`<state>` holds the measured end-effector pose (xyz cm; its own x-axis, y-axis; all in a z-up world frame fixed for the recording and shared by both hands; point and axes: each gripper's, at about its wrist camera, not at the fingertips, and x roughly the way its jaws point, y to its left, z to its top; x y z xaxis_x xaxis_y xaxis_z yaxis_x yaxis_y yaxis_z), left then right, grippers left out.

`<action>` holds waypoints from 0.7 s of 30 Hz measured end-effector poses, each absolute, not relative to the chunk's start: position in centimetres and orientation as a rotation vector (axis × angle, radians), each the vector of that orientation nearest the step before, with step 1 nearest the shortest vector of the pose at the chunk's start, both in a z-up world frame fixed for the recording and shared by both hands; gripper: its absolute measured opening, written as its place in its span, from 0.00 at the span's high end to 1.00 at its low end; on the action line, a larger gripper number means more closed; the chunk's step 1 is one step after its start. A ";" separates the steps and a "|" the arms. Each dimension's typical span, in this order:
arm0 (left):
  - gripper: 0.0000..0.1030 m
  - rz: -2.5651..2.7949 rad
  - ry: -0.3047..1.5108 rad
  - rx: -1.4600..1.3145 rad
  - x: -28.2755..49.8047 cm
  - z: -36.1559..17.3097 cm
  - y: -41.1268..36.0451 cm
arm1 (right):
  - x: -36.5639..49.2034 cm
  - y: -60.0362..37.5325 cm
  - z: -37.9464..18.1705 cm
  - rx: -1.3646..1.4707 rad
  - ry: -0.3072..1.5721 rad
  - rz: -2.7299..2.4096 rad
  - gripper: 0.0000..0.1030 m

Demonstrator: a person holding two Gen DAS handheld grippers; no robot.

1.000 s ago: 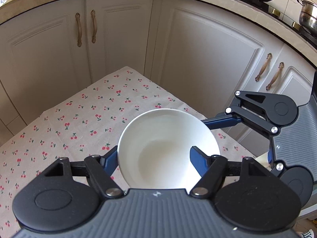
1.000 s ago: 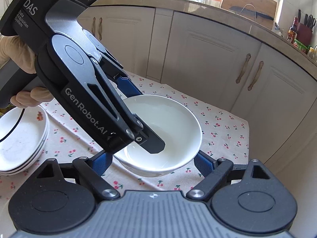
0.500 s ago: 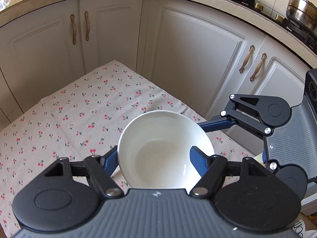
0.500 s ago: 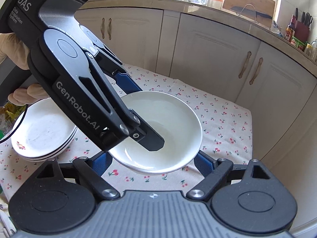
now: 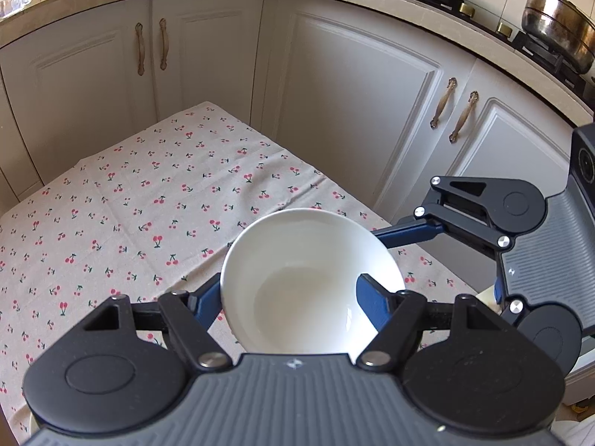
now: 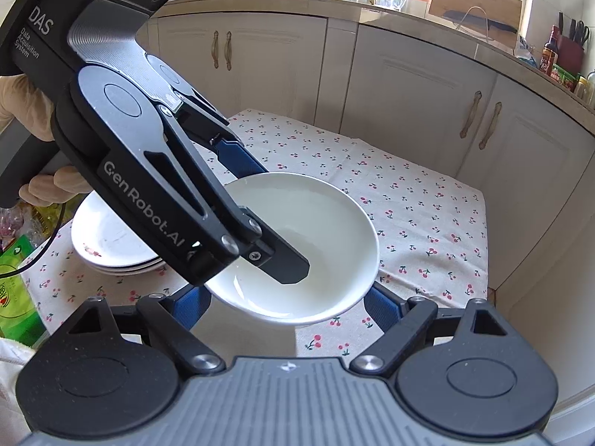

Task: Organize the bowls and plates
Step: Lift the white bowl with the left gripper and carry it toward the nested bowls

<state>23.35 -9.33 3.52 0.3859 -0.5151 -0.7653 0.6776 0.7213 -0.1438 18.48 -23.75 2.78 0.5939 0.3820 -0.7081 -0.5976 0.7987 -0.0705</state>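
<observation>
A white bowl [image 5: 308, 282] is held in the air above the cherry-print tablecloth [image 5: 148, 204]. My left gripper [image 5: 286, 299] is shut on the bowl's near wall, one blue finger outside and one inside. My right gripper [image 6: 286, 301] spans the same bowl [image 6: 327, 230] from the other side, its blue fingers at the rim on both sides. The right gripper also shows in the left wrist view [image 5: 412, 230], a blue finger touching the bowl's rim. A stack of white plates [image 6: 108, 238] lies on the cloth at the left, partly hidden behind the left gripper.
White kitchen cabinets [image 5: 353, 85] stand close behind the table. The cloth's far edge [image 6: 479, 200] drops off toward them. Green packaging [image 6: 15, 297] lies at the table's left edge. A steel pot [image 5: 557, 26] sits on the stove.
Both grippers have lifted the bowl higher and drawn it back from the cabinets; more of the cloth and the plate stack shows now. The grips look unchanged.
</observation>
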 end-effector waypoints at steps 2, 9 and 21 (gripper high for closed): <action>0.28 -0.767 0.891 0.205 22.7 3.5 -9.2 | 17.8 -23.7 2.8 -0.316 0.738 0.585 0.11; 0.28 -0.776 0.906 0.193 21.0 2.4 -9.0 | 15.6 -23.7 1.9 -0.308 0.749 0.593 0.11; 0.28 -0.781 0.901 0.193 19.4 1.3 -9.0 | 13.7 -23.5 1.0 -0.335 0.752 0.581 0.11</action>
<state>19.36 -8.97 1.26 0.3715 -0.5277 -0.7638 0.6814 0.7138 -0.1618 13.71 -23.46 0.96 0.5856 0.3723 -0.7201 -0.6033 0.7934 -0.0804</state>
